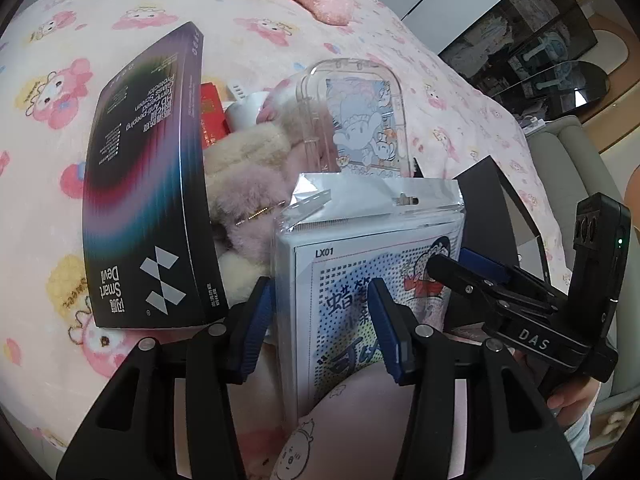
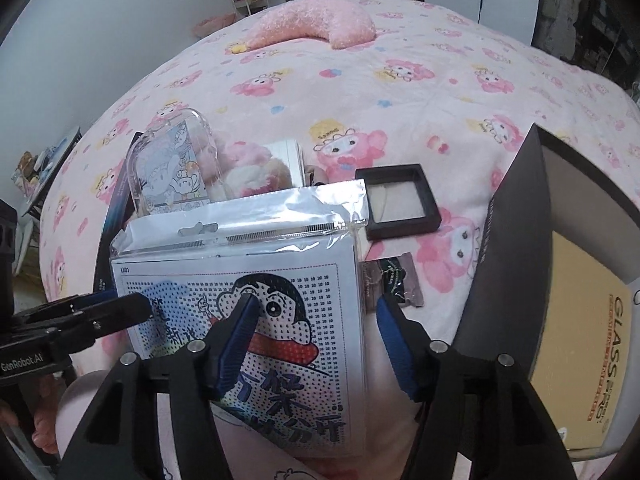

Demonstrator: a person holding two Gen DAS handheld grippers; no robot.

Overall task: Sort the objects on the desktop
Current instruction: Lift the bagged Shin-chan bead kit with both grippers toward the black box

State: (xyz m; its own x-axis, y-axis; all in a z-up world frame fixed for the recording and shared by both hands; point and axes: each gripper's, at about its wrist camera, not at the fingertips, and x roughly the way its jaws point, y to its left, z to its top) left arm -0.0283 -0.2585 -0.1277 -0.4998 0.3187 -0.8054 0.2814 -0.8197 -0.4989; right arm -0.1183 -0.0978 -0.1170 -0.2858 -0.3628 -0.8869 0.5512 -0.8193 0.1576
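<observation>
A clear bag with a cartoon dot-art kit [image 1: 360, 280] [image 2: 260, 300] lies on the pink bed. My left gripper [image 1: 320, 292] is open, its jaws on either side of the bag's left part. My right gripper [image 2: 316, 304] is open over the bag's right edge; it also shows in the left wrist view [image 1: 440, 264]. The left gripper shows in the right wrist view [image 2: 136, 304], touching the bag's left side. A black Smart Devil box [image 1: 148, 184], fluffy plush [image 1: 248, 184] and clear phone case [image 1: 360, 120] [image 2: 172, 168] lie behind.
A black square frame box [image 2: 400, 200], a small dark sachet [image 2: 396, 280] and a large dark Glass Pro box [image 2: 540, 280] lie to the right. A pink plush pillow [image 2: 320, 24] lies at the far edge. A red packet [image 1: 210, 116] lies behind the plush.
</observation>
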